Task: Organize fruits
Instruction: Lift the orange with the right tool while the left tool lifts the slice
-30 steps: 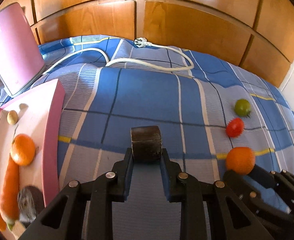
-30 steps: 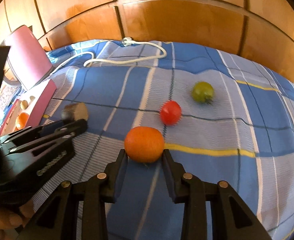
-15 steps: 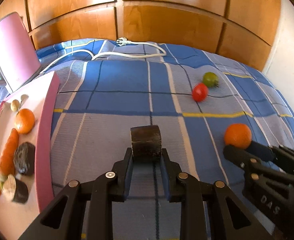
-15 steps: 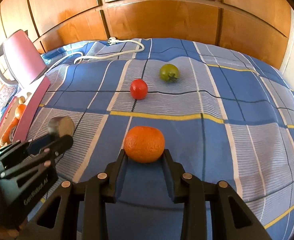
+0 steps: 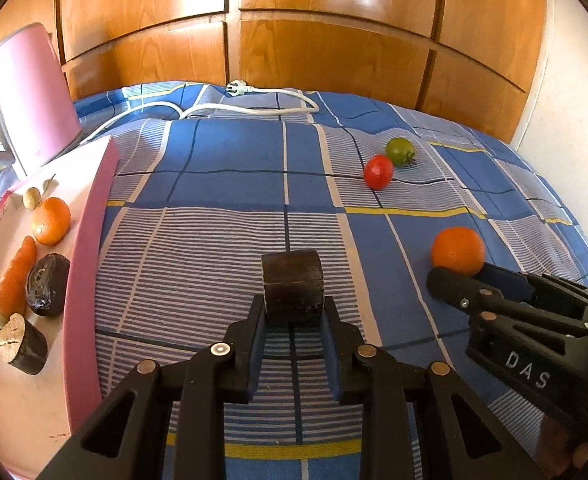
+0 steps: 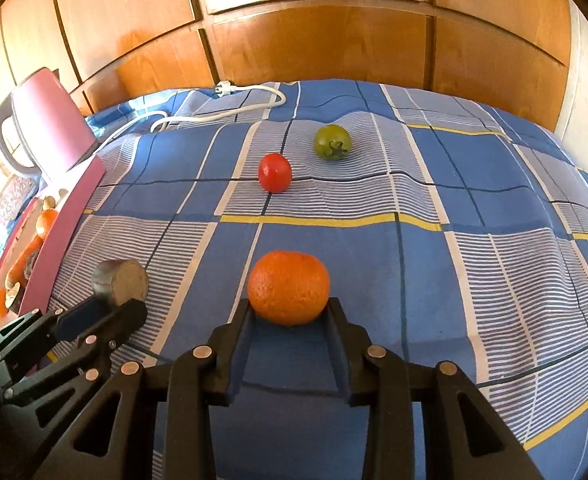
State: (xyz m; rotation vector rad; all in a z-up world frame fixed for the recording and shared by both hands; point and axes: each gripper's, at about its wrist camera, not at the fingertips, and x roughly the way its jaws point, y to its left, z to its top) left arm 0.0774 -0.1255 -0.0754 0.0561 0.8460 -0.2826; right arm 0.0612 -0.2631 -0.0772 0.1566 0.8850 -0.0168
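Note:
My left gripper point(image 5: 293, 312) is shut on a dark cylindrical chunk point(image 5: 292, 286) and holds it above the blue checked cloth; the chunk also shows in the right wrist view point(image 6: 120, 283). My right gripper point(image 6: 290, 314) is shut on an orange point(image 6: 289, 292), which also shows at the right of the left wrist view point(image 5: 457, 250). A red tomato point(image 6: 274, 172) and a green tomato point(image 6: 332, 142) lie on the cloth farther back. A pink tray point(image 5: 90, 248) at the left holds an orange point(image 5: 50, 220), a carrot point(image 5: 14, 280) and dark chunks point(image 5: 48, 284).
A pink kettle point(image 5: 26, 92) stands at the back left behind the tray. A white power cord with plug point(image 5: 250, 100) lies along the far edge of the cloth. Wooden cabinet doors point(image 5: 294, 32) rise behind. A white wall point(image 5: 565, 128) is at the right.
Both grippers have pulled back and risen with their loads, so more of the cloth and the tray shows. The tomatoes now look farther away.

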